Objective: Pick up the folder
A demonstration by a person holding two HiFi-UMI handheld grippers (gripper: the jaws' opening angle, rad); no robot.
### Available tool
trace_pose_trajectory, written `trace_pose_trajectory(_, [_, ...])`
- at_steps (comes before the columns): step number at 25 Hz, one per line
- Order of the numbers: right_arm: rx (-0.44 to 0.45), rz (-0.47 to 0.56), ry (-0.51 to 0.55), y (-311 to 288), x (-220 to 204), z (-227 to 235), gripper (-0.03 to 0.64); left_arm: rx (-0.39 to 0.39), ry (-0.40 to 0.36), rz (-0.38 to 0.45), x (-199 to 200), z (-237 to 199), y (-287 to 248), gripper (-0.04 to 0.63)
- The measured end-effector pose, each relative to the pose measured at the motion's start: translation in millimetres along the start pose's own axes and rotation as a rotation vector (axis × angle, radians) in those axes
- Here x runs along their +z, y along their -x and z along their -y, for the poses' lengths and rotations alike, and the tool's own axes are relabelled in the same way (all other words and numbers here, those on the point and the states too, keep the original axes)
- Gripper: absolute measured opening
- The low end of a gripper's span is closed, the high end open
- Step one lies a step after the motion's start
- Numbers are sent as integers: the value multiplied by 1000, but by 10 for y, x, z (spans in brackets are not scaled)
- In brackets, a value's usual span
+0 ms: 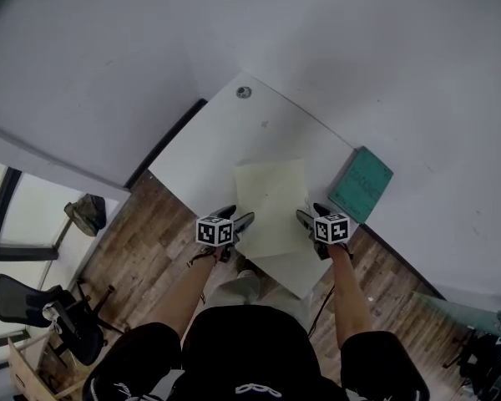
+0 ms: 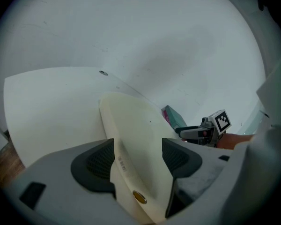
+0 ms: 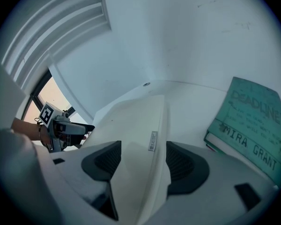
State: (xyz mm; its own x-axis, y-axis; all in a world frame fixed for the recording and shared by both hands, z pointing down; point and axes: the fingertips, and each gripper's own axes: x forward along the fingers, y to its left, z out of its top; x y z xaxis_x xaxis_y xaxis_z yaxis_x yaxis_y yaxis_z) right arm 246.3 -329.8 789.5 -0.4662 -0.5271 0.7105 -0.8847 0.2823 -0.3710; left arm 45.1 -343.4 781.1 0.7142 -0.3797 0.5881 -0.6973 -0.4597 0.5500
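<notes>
The pale cream, flat plastic folder [image 1: 271, 207] lies on the white table [image 1: 209, 144], just left of the teal paperback book [image 1: 361, 184]. The left gripper [image 1: 240, 220] and right gripper [image 1: 309, 214] straddle its side edges, fingers [image 2: 96, 163] wide open and not clamping. It is probably light, floppy and slick, so pinch both edges firmly.
</notes>
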Motion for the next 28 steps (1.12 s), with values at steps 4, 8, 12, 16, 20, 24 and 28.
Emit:
trace_pose_trajectory(4, [31,-36,-41,-118,-65,26,291,-2,23,-14,-33,-35,-70,299])
trace_pose_trajectory(8, [86,-43,-103,-223,-99,52,296,-1,32,-37,-78,-55,-141,299])
trace_pose_trajectory(12, [121,-71,-179,-245,-128,49,296,7,44,-46,-88,-78,-177,299])
trace_pose_trajectory(16, [132,-49,-202,-259,-163,56,296,20,63,-54,-117,-107,-192,299])
trace_pose_trajectory(20, [137,-47,-200,-258,-178,81,296,23,80,-85,-136,-106,-219,299])
trace_pose_trajectory(24, [137,-75,-194,-268,-176,91,296,20,97,-110,-150,-124,-235,299])
trace_pose_trajectory(28, [133,-111,-190,-281,-171,86,296,12,120,-119,-158,-143,-244,299])
